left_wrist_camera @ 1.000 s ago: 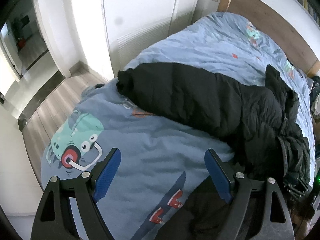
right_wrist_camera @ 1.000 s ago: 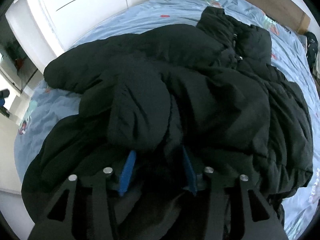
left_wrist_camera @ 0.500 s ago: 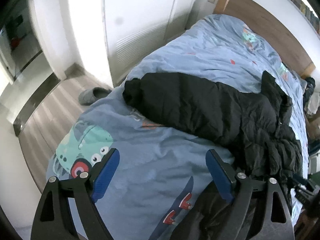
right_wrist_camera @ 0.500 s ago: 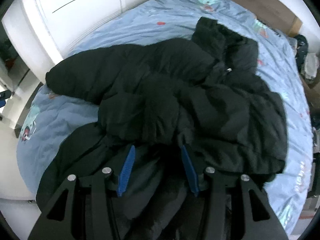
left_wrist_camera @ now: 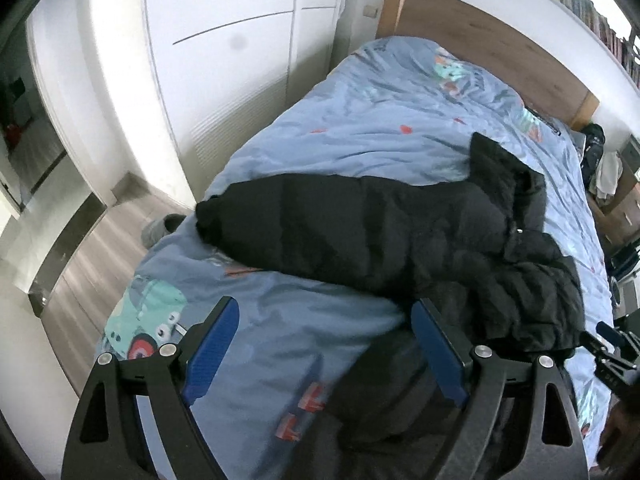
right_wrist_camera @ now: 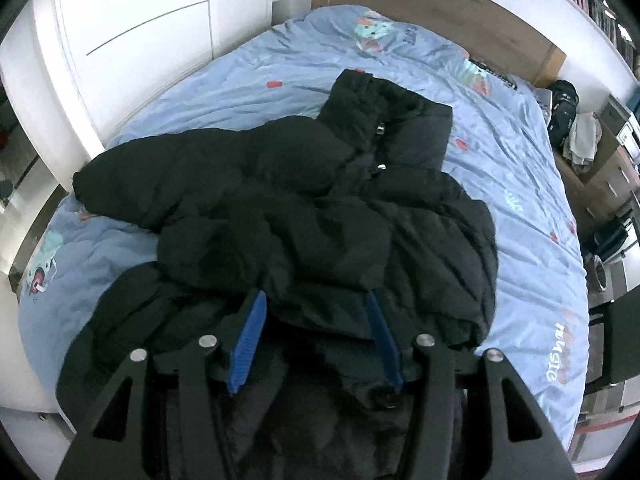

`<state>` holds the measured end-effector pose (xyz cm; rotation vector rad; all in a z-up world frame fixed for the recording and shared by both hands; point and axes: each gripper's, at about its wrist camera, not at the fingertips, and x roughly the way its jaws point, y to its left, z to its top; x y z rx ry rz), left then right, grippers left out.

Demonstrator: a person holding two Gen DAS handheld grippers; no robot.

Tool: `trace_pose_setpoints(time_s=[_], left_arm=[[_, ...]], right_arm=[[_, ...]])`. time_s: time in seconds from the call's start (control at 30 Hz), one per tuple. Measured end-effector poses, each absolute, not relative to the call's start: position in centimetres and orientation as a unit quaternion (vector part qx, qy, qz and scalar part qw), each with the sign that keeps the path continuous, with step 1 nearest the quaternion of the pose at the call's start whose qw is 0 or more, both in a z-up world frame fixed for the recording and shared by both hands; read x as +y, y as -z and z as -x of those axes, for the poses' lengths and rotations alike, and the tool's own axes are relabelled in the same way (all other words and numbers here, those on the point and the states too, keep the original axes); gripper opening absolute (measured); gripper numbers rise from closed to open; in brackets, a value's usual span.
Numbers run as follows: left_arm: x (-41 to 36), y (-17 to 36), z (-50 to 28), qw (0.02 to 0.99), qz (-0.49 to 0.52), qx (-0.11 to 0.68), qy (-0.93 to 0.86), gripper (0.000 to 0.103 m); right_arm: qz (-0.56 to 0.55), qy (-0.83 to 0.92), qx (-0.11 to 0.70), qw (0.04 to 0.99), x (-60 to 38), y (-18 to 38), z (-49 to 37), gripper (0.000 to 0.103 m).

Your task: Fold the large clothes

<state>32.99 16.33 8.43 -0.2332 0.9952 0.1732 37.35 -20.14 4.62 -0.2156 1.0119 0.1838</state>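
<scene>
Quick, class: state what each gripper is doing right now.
Left gripper: open, holding nothing, above the blue duvet.
Right gripper: jaws opening; the black jacket lies behind them, and a grip cannot be told.

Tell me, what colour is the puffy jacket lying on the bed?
The jacket is black, clearest in the right wrist view.

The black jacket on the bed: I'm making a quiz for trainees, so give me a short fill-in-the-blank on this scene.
1. The black puffer jacket lies on a duvet whose colour is ____.
2. The pads of both grippers are coloured ____.
3. Behind the bed stands a headboard made of ____.
4. The left gripper has its jaws ____.

Missing words: blue; blue; wood; open
</scene>
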Motion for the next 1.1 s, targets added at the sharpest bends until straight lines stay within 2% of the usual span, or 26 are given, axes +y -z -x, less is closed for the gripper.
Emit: trace_pose_setpoints(time_s=[0.27, 0.47, 0.73, 1.1], left_arm=[[4.4, -11.2, -32.3, 0.873, 0.089, 0.471, -0.094, 0.087], [0.3, -11.5, -32.7, 0.879, 0.075, 0.465, -0.080, 0.087], [-1.6, -5.4, -37.1, 0.871, 0.053, 0.488, -0.027, 0.087], [-3.0, -1.3, -43.1, 0.870, 0.022, 0.492, 0.008, 0.087]], right_arm=[[0.084, -0.115, 0.461, 0.876, -28.5, -6.4, -37.1, 0.051], [0.068, -0.104, 0.459, 0.880, -32.2, -6.0, -38.2, 0.051], [0.075, -0.059, 0.473, 0.876, -32.9, -2.8, -40.7, 0.051], [0.071, -0.023, 0.477, 0.876, -32.7, 0.5, -46.5, 0.051]])
